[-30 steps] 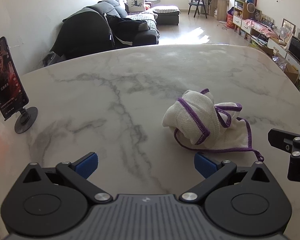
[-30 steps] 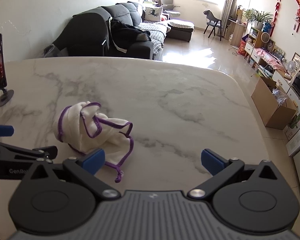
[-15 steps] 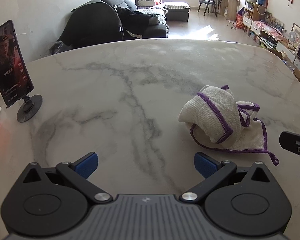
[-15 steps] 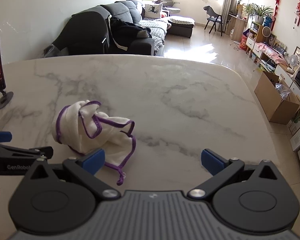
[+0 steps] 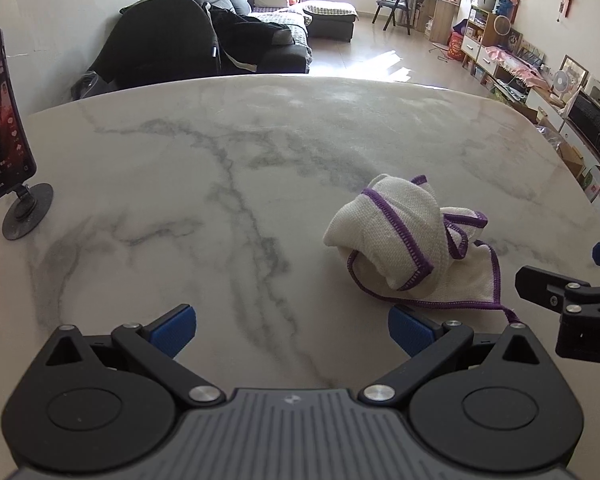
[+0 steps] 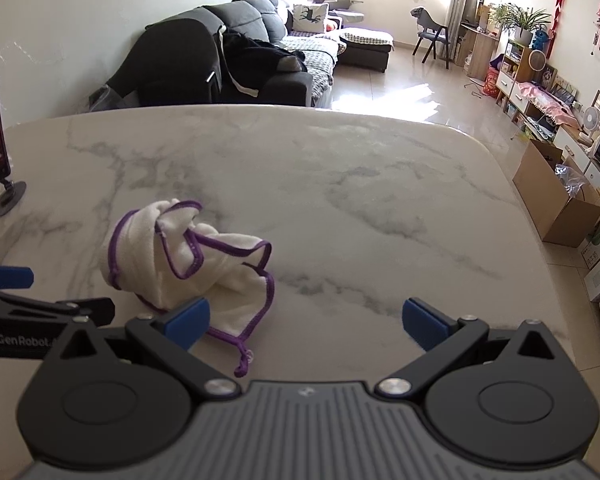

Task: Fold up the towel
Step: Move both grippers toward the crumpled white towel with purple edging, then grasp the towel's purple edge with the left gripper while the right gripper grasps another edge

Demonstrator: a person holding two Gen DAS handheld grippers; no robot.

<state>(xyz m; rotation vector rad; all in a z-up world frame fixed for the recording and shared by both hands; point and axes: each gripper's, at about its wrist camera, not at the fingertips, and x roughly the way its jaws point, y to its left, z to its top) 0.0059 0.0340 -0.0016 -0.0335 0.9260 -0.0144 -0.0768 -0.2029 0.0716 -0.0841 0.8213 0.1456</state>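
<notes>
A white towel with purple edging (image 5: 400,240) lies crumpled in a heap on the marble table (image 5: 220,168); it also shows in the right wrist view (image 6: 188,264). My left gripper (image 5: 292,330) is open and empty, just short of the towel and to its left. My right gripper (image 6: 306,322) is open and empty; its left fingertip (image 6: 188,320) is over the towel's near edge. A purple corner loop (image 6: 242,360) trails toward the right gripper. Each gripper shows at the edge of the other's view.
A phone on a round stand (image 5: 4,160) stands at the table's left edge. The table's right edge (image 6: 540,248) drops to the floor, where a cardboard box (image 6: 556,200) sits. A sofa (image 5: 204,48) is beyond the far edge.
Both grippers have shifted slightly, and the right one has moved closer to the towel, which looks larger in its view. The towel has not moved and both grippers stay open.
</notes>
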